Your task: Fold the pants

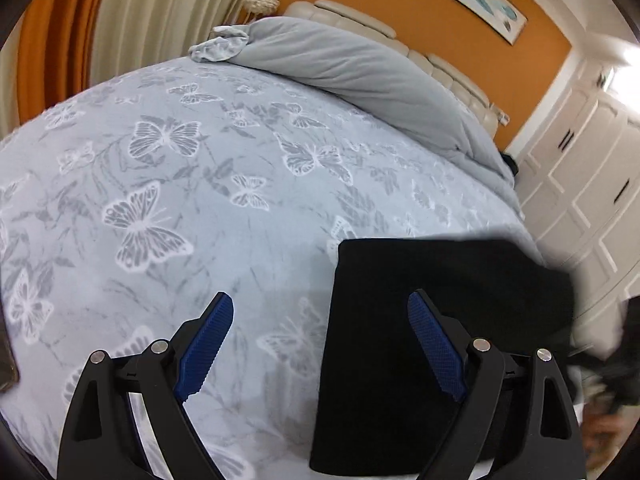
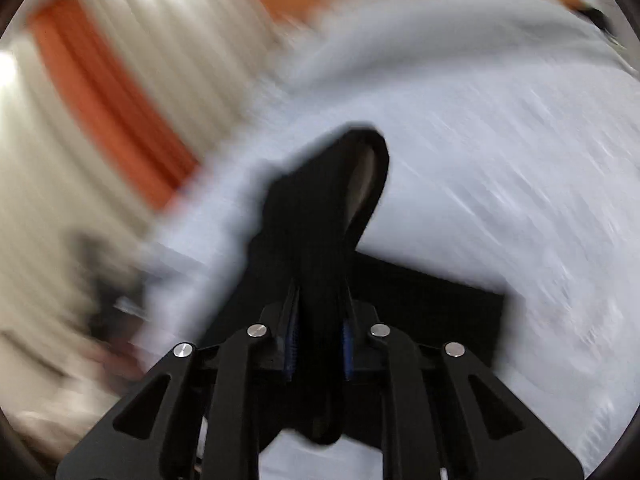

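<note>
Pants (image 1: 440,320) are lying folded beneath your wide-open, empty left gripper (image 1: 320,344). Your right gripper (image 2: 320,344) is pinching a raised black fold.

Left wrist view looks steeply down over the bed (image 1: 200,200) toward the headboard (image 1: 360,20). Right wrist view, blurred, sits close above it; both share bed and curtains (image 1: 120,20).

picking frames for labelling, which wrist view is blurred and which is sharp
Right wrist view: heavy motion smear over bed and curtains; only the right gripper, shut on the black fabric pants, stays fairly crisp. Left wrist view: mostly sharp, fisheye-bowed; open left gripper, butterfly-print bedspread, soft at the right edge.
</note>
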